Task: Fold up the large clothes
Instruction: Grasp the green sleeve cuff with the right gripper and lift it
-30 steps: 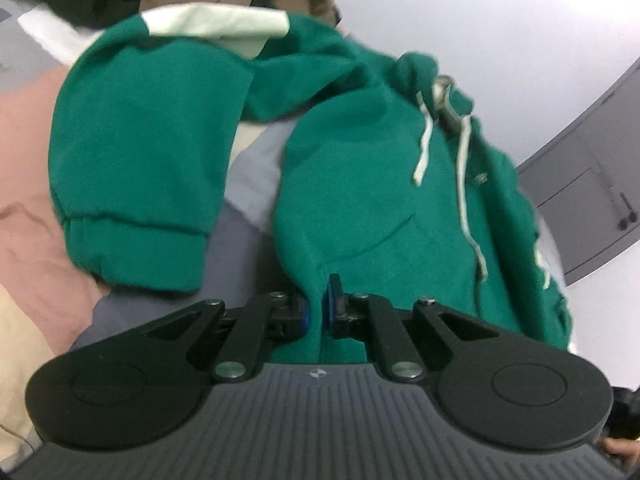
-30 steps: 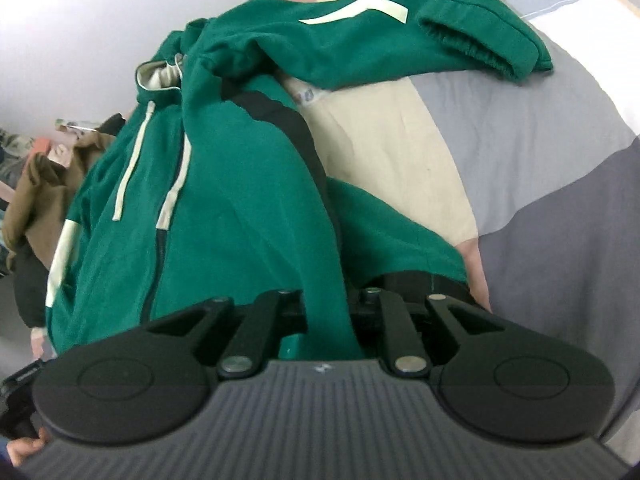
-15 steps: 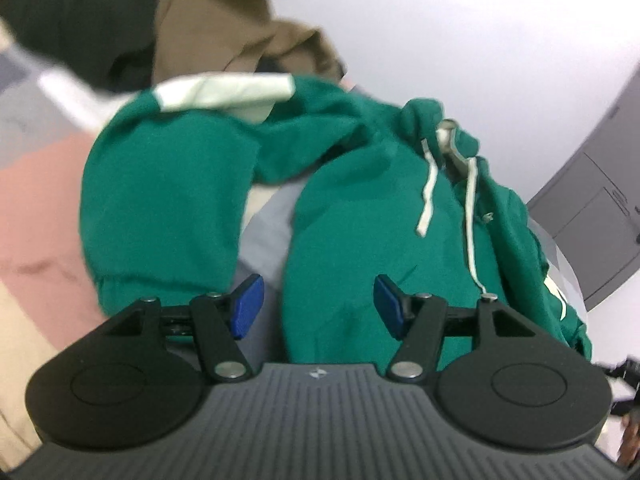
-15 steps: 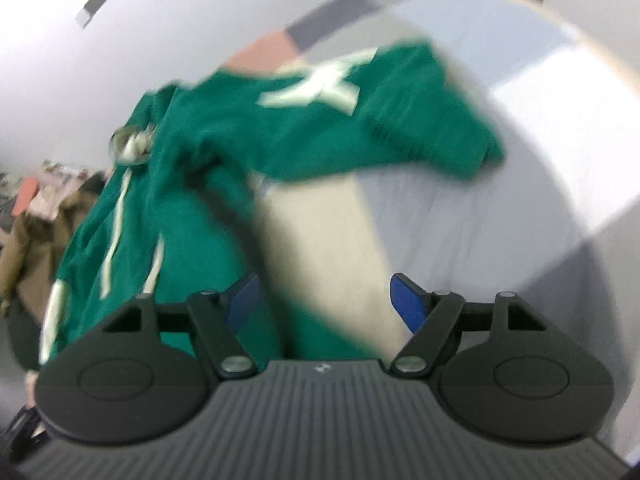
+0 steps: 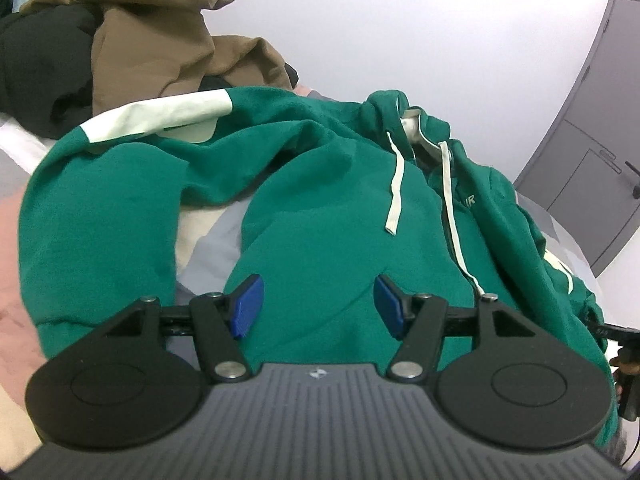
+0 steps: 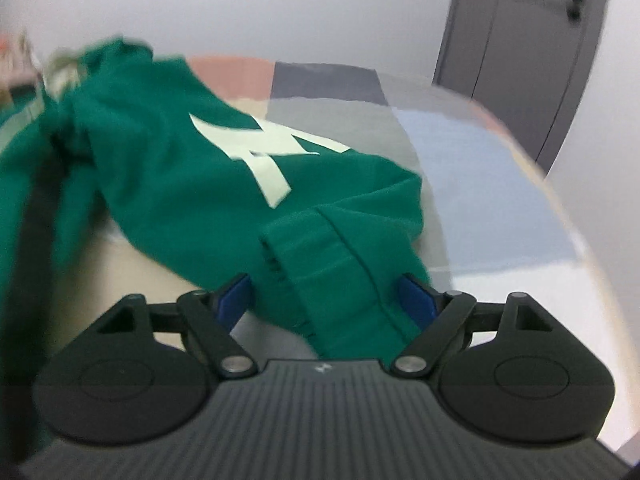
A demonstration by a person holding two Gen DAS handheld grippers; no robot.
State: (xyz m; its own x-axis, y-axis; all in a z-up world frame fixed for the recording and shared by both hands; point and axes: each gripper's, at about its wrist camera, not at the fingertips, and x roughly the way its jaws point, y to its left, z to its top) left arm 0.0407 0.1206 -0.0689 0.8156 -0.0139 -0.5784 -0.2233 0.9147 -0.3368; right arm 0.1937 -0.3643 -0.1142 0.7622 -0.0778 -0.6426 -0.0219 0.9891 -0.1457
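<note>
A green hoodie (image 5: 320,208) with white drawstrings lies spread on a patchwork bedspread (image 5: 208,248). In the left wrist view my left gripper (image 5: 318,306) is open, its blue pads over the hoodie's lower front, holding nothing. One sleeve with a pale stripe (image 5: 160,114) bends away at the left. In the right wrist view my right gripper (image 6: 326,300) is open, with the ribbed cuff (image 6: 336,276) of the other sleeve lying between its pads. That sleeve carries a pale cross-shaped print (image 6: 260,148).
A heap of brown (image 5: 160,36) and black (image 5: 40,56) clothes lies at the far end of the bed against a white wall. A grey door (image 6: 520,40) stands beyond the bed. The bedspread (image 6: 480,208) runs on to the right of the sleeve.
Both grippers were shut on the hoodie's hem a second ago and have opened. The right gripper has swung right to the sleeve cuff. The left gripper has pulled back a little.
</note>
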